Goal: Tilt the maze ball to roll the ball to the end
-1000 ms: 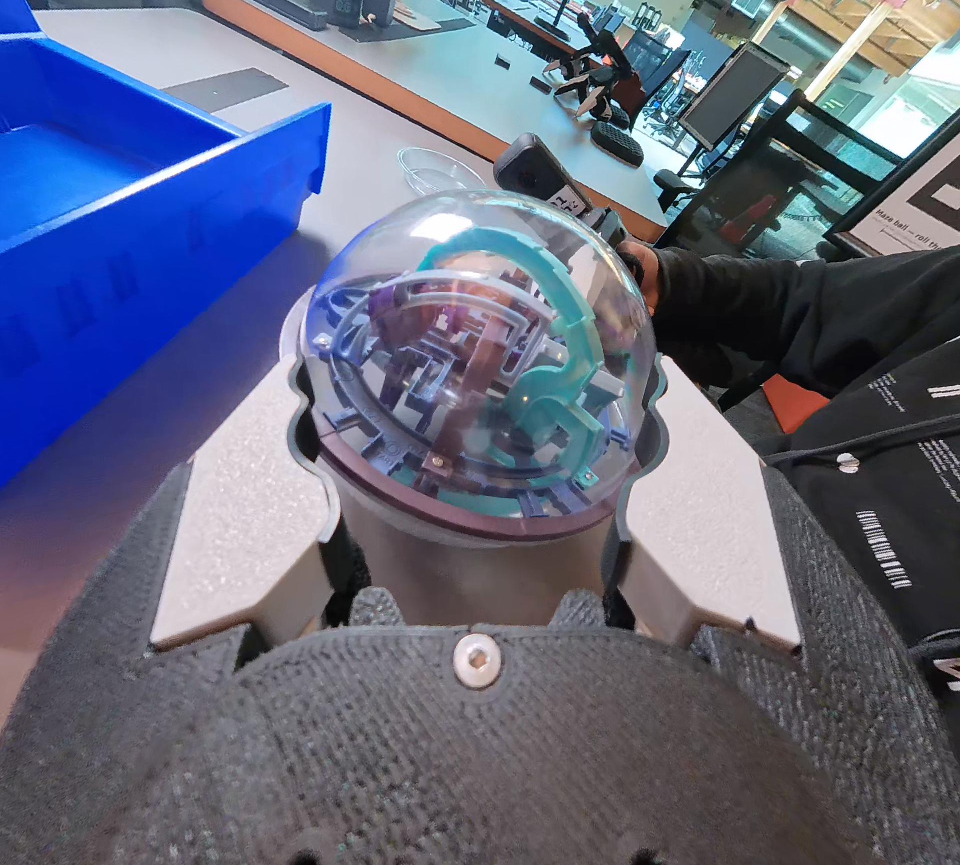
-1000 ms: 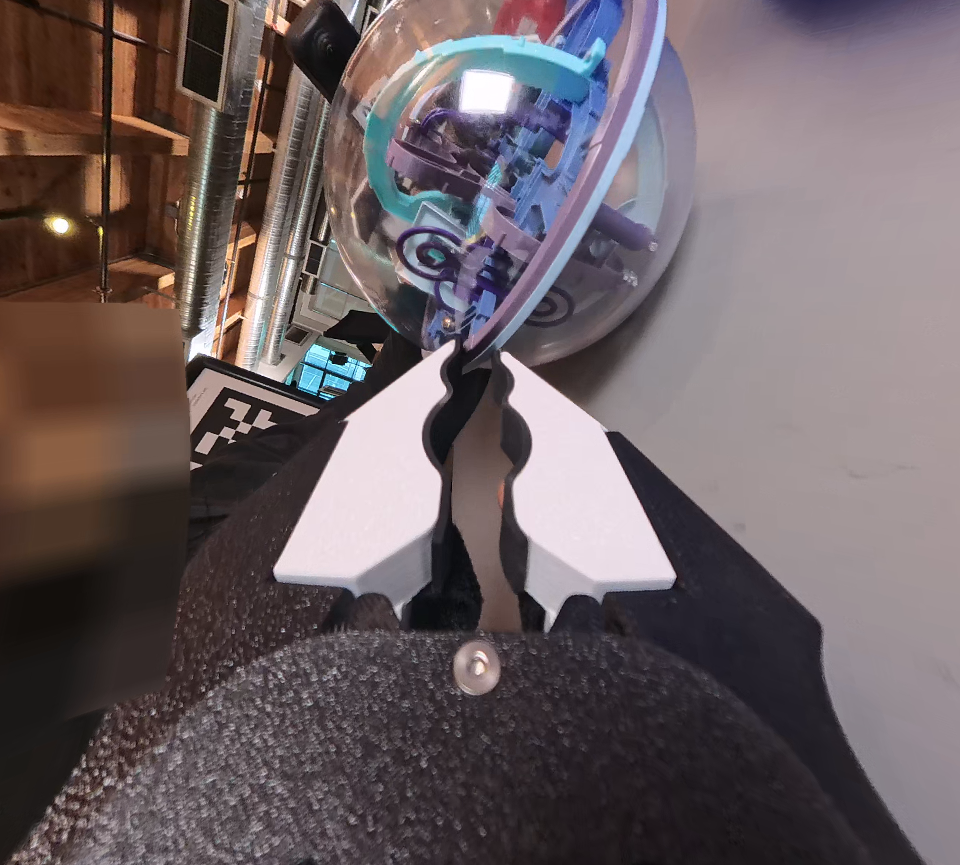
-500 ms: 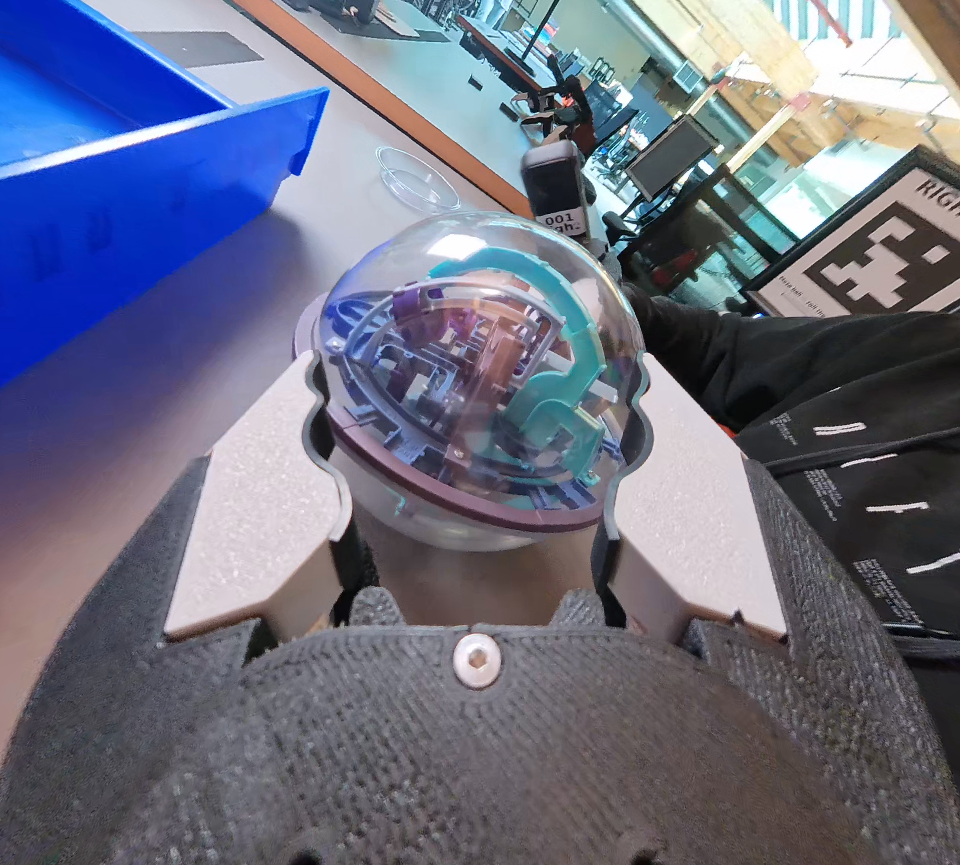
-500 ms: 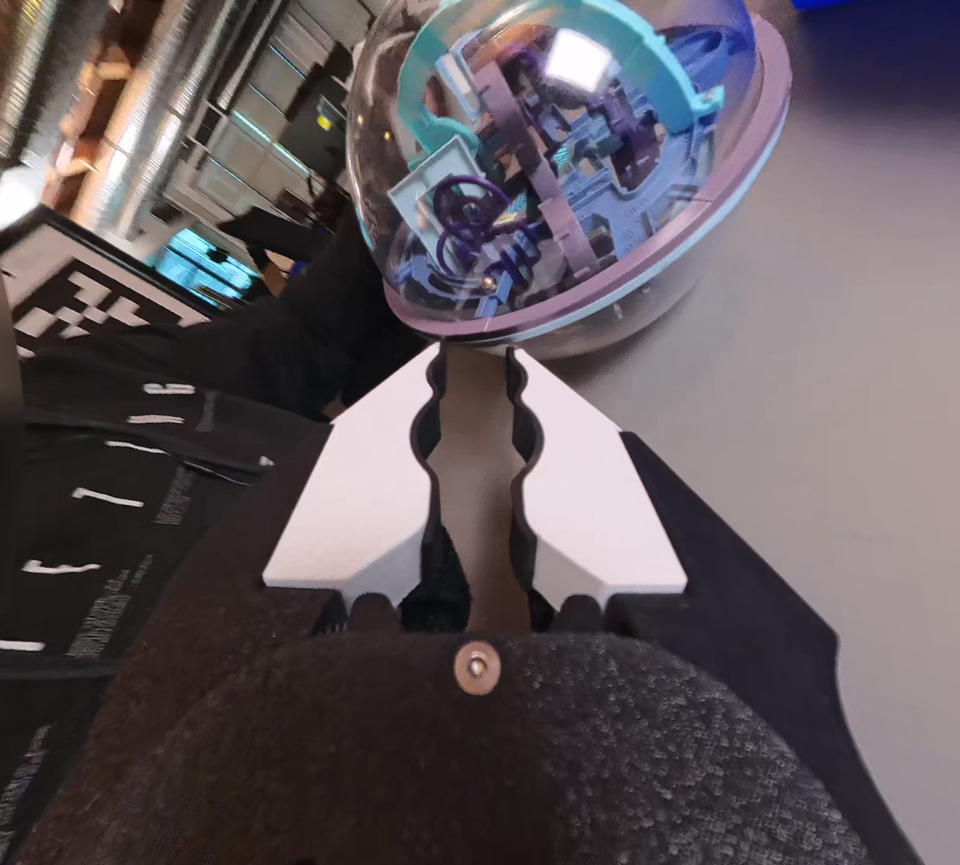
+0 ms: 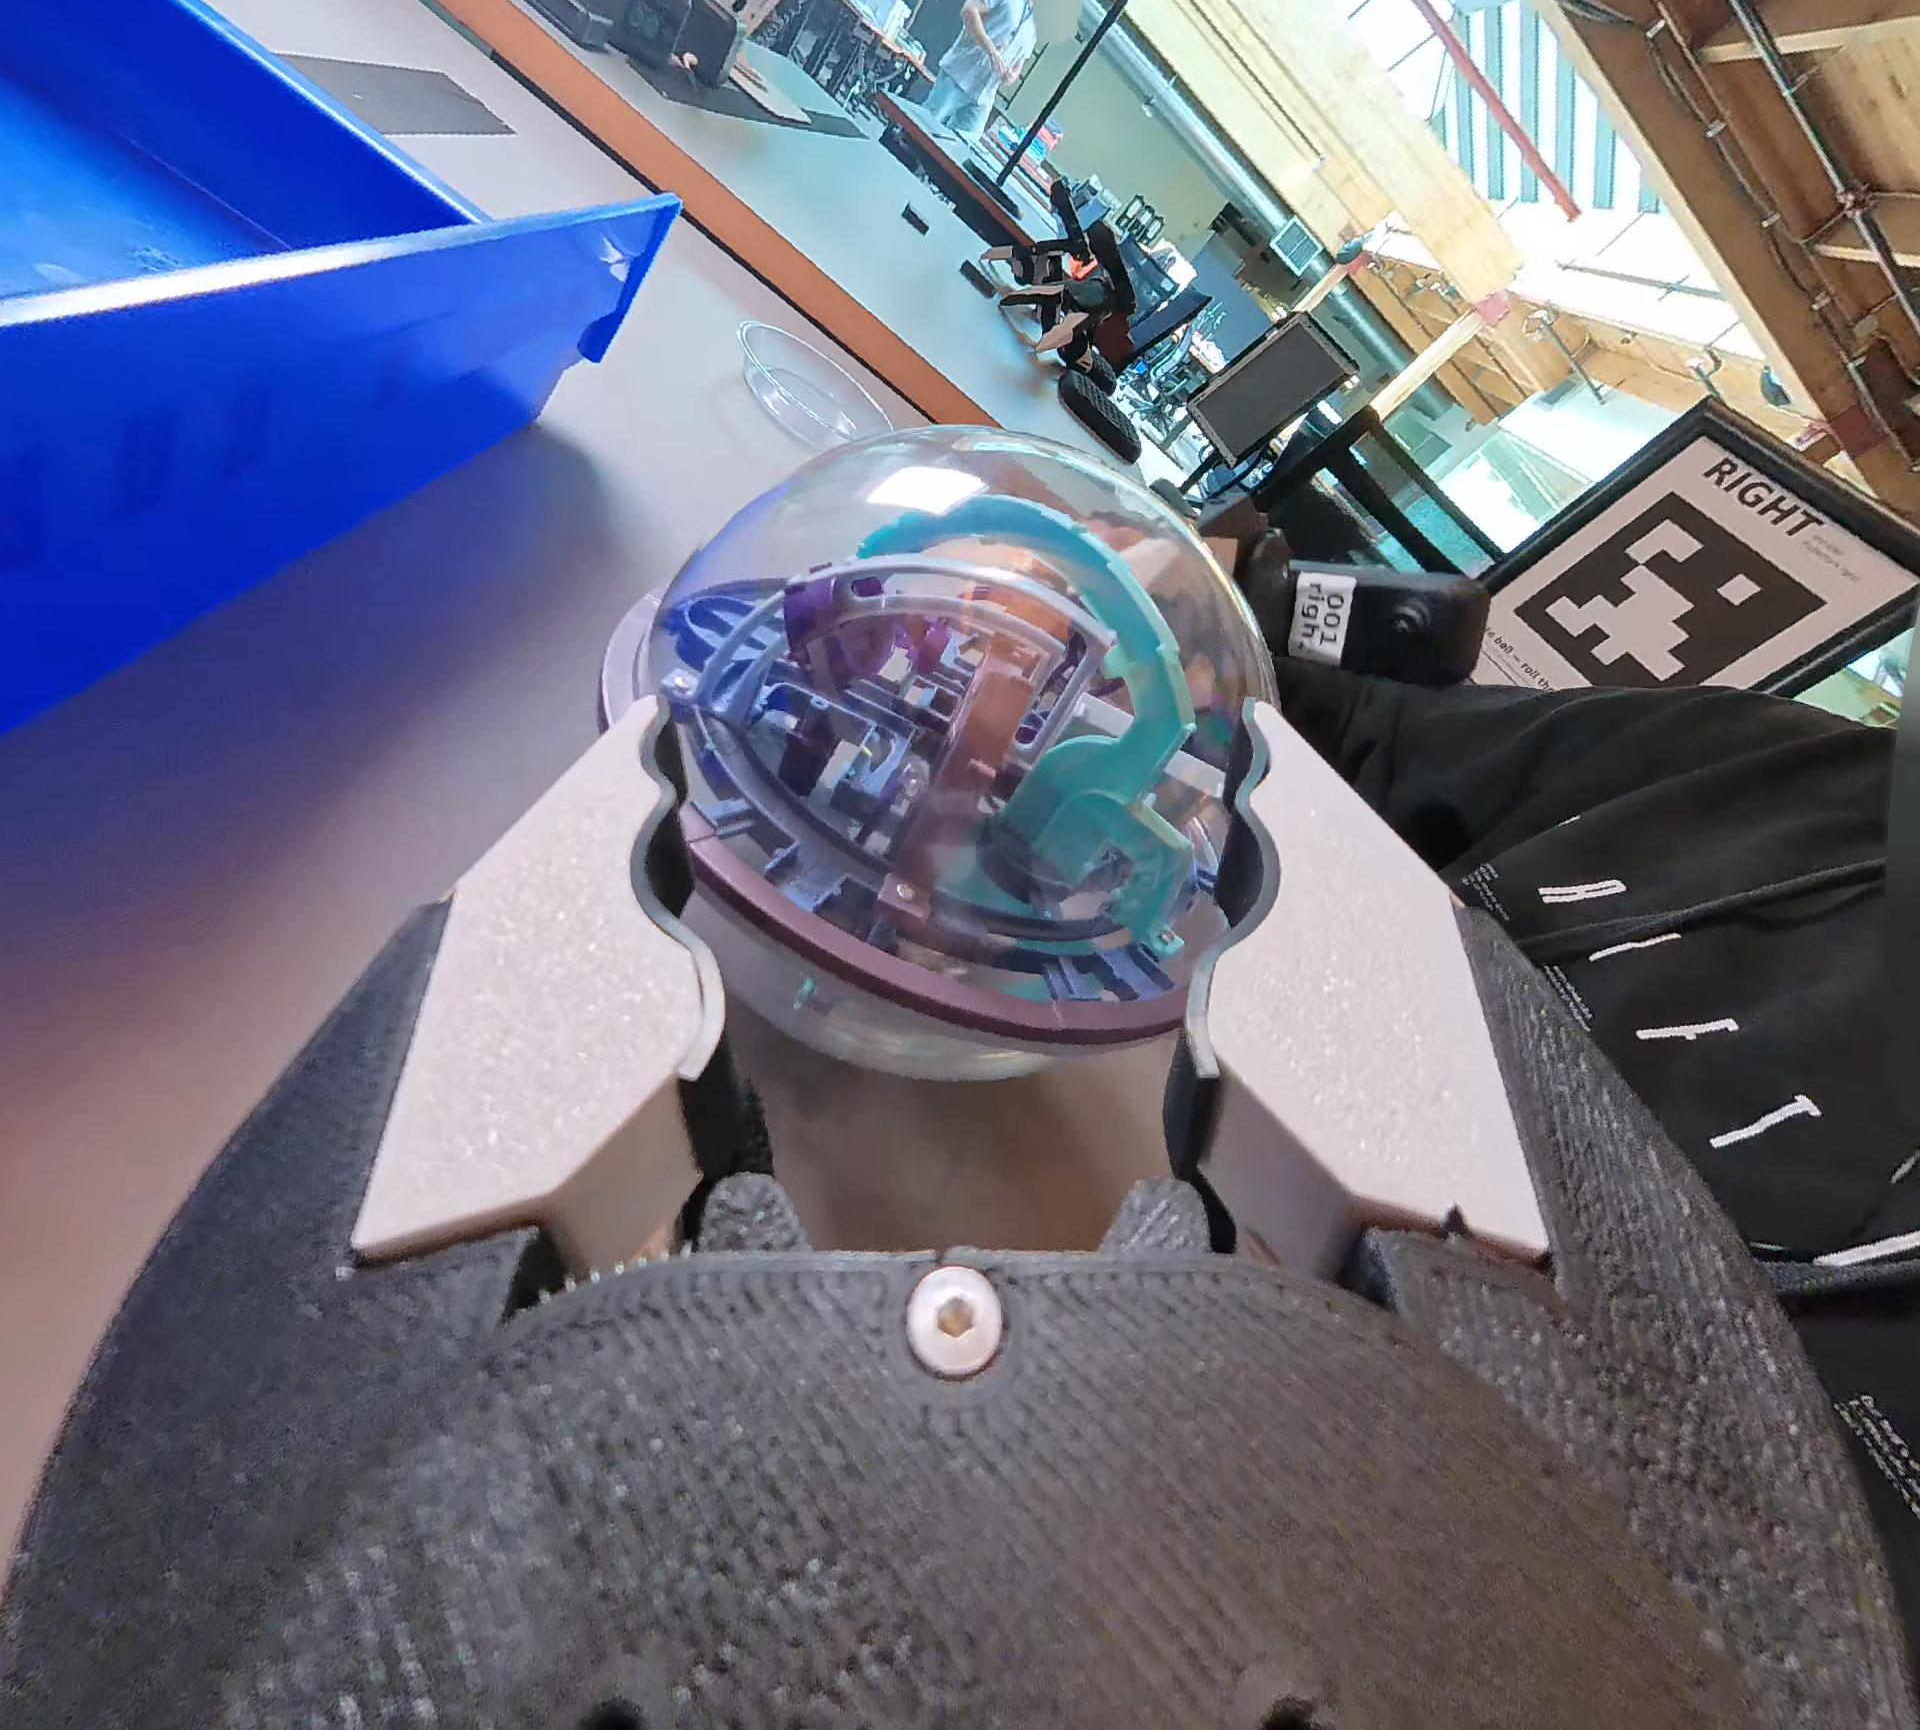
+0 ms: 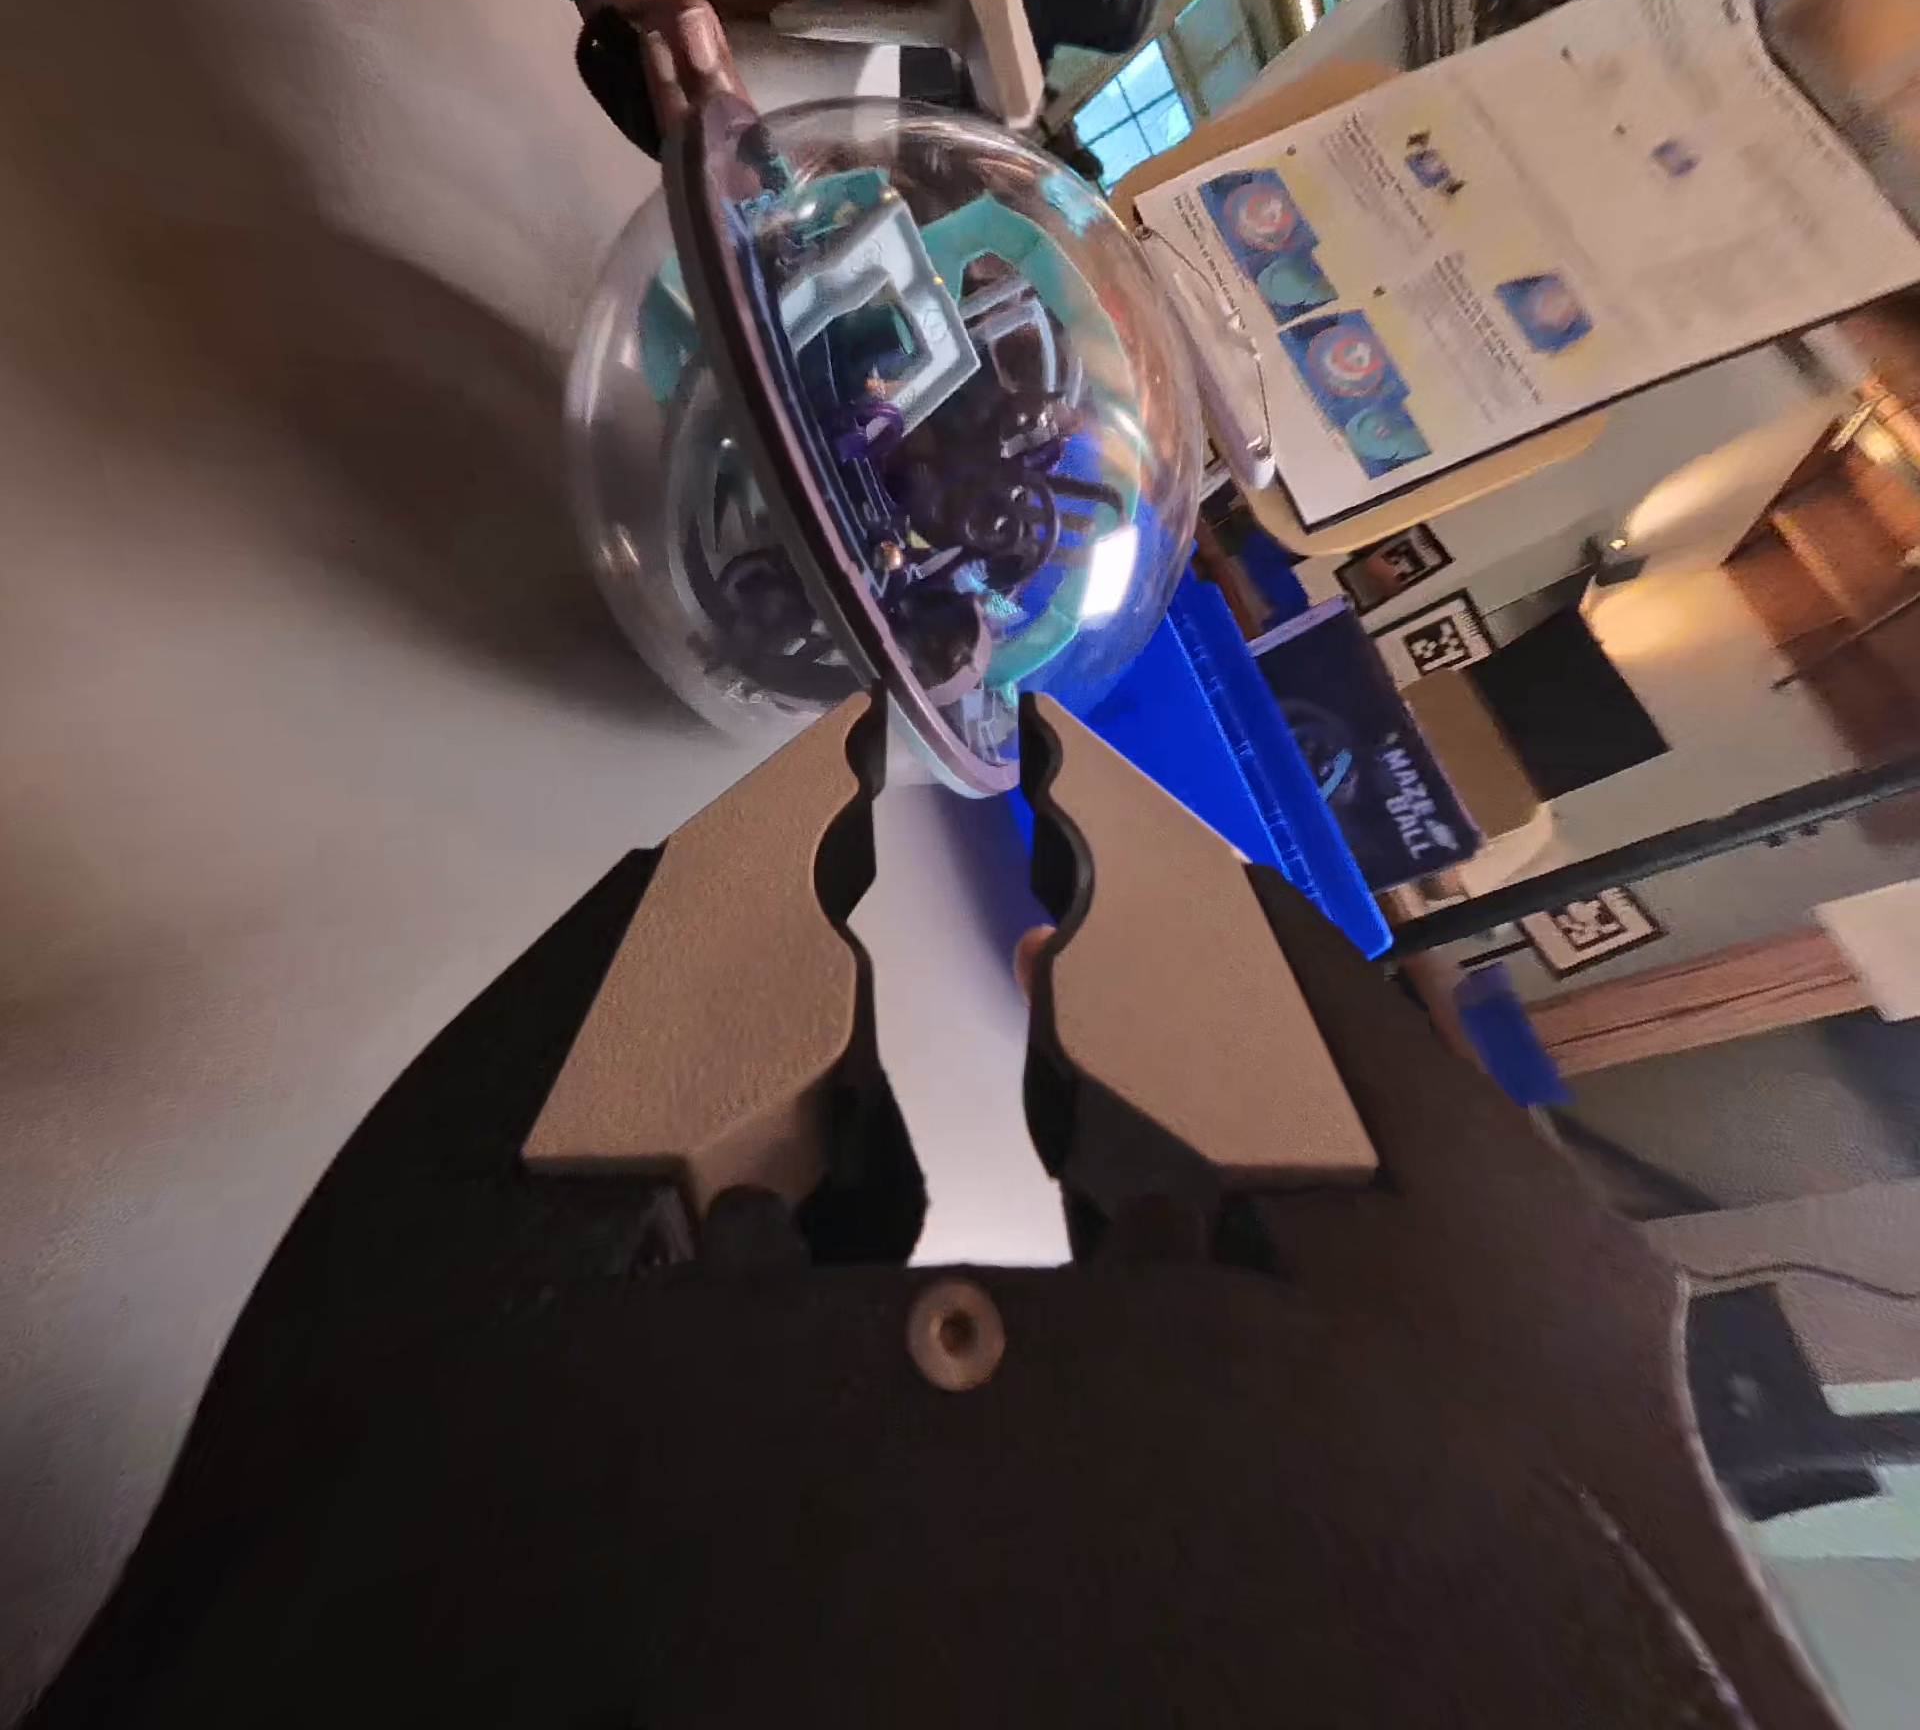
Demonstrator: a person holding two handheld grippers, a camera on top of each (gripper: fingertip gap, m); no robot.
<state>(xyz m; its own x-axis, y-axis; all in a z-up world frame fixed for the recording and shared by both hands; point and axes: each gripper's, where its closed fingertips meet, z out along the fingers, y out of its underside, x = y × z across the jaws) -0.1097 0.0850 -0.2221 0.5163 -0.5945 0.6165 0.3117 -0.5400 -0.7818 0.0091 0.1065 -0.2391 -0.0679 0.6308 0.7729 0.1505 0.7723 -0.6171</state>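
The maze ball [image 5: 935, 745] is a clear sphere with teal, blue and purple tracks inside and a purple rim around its middle. My left gripper [image 5: 951, 714] is shut on it, one grey finger on each side of the sphere, holding it tilted just above the grey table [image 5: 312, 797]. In the right wrist view the maze ball [image 6: 883, 423] stands with its rim steep. My right gripper [image 6: 948, 709] is shut on the rim's lower edge. The left gripper's finger [image 6: 977, 18] shows at the ball's far side. The small ball inside is hard to pick out.
A blue bin [image 5: 260, 350] stands on the table to the left, close to the ball. A clear dish [image 5: 800, 392] lies behind the ball. A person's dark sleeve [image 5: 1610, 797] and a marker board [image 5: 1662, 610] are on the right. An instruction sheet [image 6: 1507, 226] stands beyond the ball.
Both grippers have turned with the ball held between them. In the right wrist view the rim has swung from near level to steep. In the left wrist view the ball tips more to the left.
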